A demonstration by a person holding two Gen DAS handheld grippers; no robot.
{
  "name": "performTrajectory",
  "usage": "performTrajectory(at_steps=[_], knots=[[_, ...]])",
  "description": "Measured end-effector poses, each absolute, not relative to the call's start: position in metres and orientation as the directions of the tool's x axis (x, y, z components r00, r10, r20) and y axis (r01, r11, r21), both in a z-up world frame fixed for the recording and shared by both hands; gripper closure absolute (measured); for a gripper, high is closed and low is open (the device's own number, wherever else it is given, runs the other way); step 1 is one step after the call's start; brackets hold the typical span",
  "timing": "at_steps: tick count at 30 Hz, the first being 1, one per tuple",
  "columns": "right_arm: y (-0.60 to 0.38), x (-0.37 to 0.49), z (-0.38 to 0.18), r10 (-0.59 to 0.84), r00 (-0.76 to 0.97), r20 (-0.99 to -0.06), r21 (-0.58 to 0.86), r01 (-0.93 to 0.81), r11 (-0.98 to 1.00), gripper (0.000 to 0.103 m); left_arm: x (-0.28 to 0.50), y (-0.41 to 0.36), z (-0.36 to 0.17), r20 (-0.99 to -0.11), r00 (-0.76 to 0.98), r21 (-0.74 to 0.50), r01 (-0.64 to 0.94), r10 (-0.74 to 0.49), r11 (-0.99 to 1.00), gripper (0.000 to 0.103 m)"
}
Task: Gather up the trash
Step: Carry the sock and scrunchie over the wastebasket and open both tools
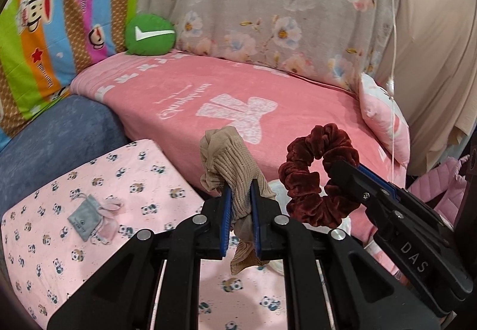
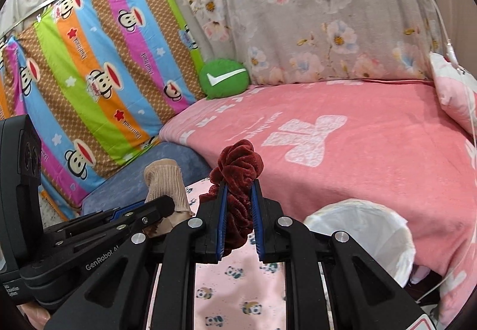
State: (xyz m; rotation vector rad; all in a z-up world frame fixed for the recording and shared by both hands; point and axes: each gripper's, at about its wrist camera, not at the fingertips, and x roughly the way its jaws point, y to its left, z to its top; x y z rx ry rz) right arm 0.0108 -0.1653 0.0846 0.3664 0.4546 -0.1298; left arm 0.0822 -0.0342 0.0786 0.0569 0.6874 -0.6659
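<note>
Both your grippers are loaded, held over the panda-print cloth in front of the bed.

Your left gripper (image 1: 241, 196) is clamped on a beige stocking (image 1: 232, 163); your right gripper (image 2: 238, 199) is pinched on a dark red scrunchie (image 2: 238, 169); a white-lined bin (image 2: 369, 228) sits just right of it against the pink blanket (image 2: 357, 151); a small grey pouch (image 1: 85, 219) lies on the panda-print cloth (image 1: 89, 181); a green check-mark cushion (image 1: 149, 35) rests at the bed's far corner.

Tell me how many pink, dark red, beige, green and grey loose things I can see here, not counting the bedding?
Dark red: 1, the scrunchie in the right tool
Beige: 1, the stocking in the left tool
Green: 1, the round cushion
Grey: 1, the small pouch
Pink: 1, the pillow
Total: 5
</note>
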Motion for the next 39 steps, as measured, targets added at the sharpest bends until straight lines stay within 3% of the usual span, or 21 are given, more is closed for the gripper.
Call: performTrajectory(at_steps=[29, 31, 33, 35, 39], knots=[[-0.288, -0.044, 0.051, -0.17, 0.859, -0.482, 0.39, 0.385, 0.837, 0.086, 0.055, -0.145, 0.054, -0.68, 0.442, -0.118, 0.721, -0.584, 0.683, 0.088], [-0.29, -0.043, 0.048, -0.173, 0.855, -0.489, 0.39, 0.391, 0.833, 0.085, 0.057, -0.147, 0.051, -0.689, 0.437, -0.121, 0.717, -0.578, 0.686, 0.085], [-0.292, -0.041, 0.046, -0.174, 0.85, -0.497, 0.392, 0.398, 0.829, 0.082, 0.061, -0.146, 0.049, -0.689, 0.441, -0.135, 0.701, -0.575, 0.7, 0.058], [-0.292, -0.04, 0.044, -0.178, 0.848, -0.499, 0.393, 0.404, 0.826, 0.081, 0.063, -0.142, 0.049, -0.676, 0.471, -0.135, 0.678, -0.567, 0.723, 0.041], [-0.293, -0.037, 0.04, -0.172, 0.848, -0.502, 0.397, 0.402, 0.825, 0.08, 0.068, -0.138, 0.05, -0.674, 0.489, -0.135, 0.656, -0.554, 0.743, 0.038]])
